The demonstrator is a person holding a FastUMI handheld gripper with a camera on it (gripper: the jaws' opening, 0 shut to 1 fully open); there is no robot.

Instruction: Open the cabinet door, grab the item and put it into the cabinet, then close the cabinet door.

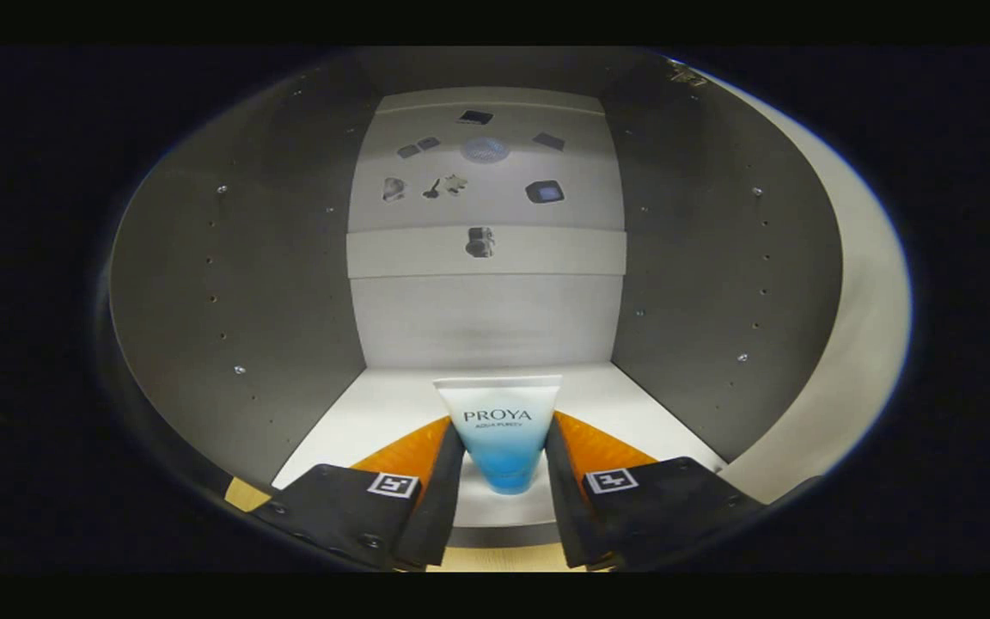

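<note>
A white-to-blue cosmetic tube (502, 430) stands upright, cap down, on the white floor (375, 413) of the open cabinet, near its front edge. My gripper (504, 428) reaches into the cabinet with one finger on each side of the tube. Both fingertips (448, 447) press against the tube's sides, so the gripper is shut on it. The tube's wide crimped end points up, and its base sits between the fingers.
Grey side walls (246, 284) close in left and right, and a white back panel (486, 318) lies beyond the tube. A shelf edge (486, 252) crosses the back higher up, with small dark items above it. The pale door (864, 284) stands open at the right.
</note>
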